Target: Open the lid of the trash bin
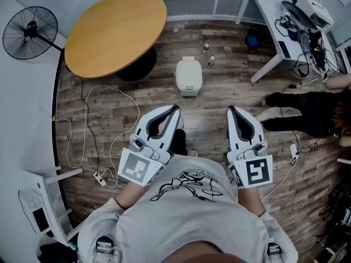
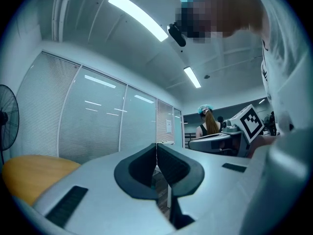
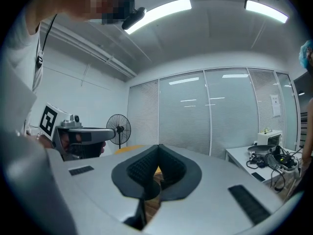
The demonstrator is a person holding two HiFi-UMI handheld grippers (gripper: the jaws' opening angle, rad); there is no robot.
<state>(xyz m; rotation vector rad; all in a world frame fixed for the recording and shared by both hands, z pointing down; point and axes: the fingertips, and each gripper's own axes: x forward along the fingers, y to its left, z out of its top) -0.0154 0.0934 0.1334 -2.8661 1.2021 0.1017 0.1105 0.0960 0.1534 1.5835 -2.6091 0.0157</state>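
Note:
A small white trash bin [image 1: 188, 76] with its lid down stands on the wood floor ahead of me in the head view. My left gripper [image 1: 176, 108] and right gripper [image 1: 230, 109] are held level side by side, well short of the bin, both shut with nothing between the tips. In the left gripper view my left gripper [image 2: 156, 146] shows its tips meeting. The right gripper [image 3: 157, 147] looks the same in its own view. The bin is not seen in either gripper view.
A round wooden table [image 1: 116, 30] stands at the back left, a black fan [image 1: 30, 29] beside it. White cables [image 1: 104, 141] trail over the floor on the left. A white desk [image 1: 285, 21] with equipment and a person's legs [image 1: 301, 111] are on the right.

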